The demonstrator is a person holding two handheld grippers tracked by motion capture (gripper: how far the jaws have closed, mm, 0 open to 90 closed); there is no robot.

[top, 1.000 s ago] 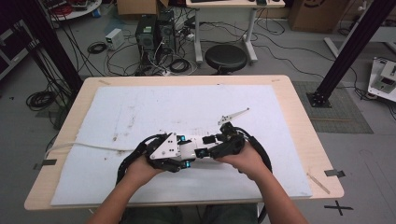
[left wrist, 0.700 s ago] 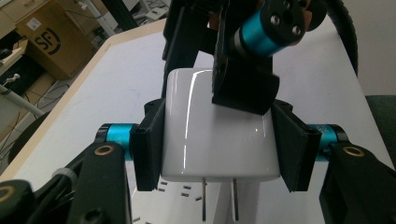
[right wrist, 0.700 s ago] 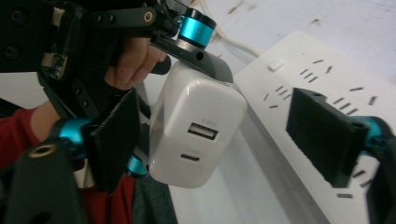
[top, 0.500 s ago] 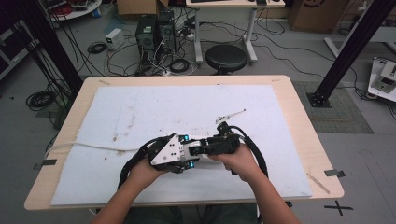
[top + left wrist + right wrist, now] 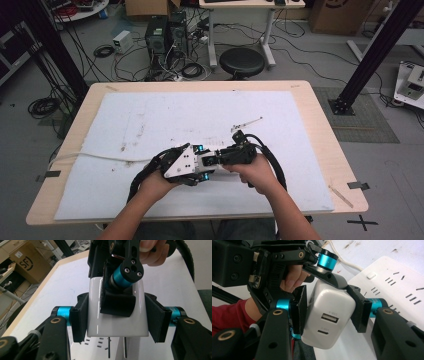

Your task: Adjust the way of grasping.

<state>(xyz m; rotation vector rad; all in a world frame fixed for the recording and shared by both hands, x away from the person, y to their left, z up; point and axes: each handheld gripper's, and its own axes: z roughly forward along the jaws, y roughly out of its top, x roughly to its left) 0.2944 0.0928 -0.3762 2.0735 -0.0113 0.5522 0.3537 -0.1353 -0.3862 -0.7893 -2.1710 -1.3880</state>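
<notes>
Pinching a white charger (image 5: 329, 315) from two directions is what is seen now: the left gripper (image 5: 117, 315) has its fingers (image 5: 80, 315) pressed on two of the charger's sides, and the right gripper (image 5: 330, 311) has just been closing its fingers (image 5: 359, 311) on the other two sides. The charger is held just above a white power strip (image 5: 392, 287), which lies on the desk (image 5: 320, 115). For this step, it is judged that the charger should be kept straight over the strip's slots, lowered slowly, and pushed evenly, so that the pins are not bent.
</notes>
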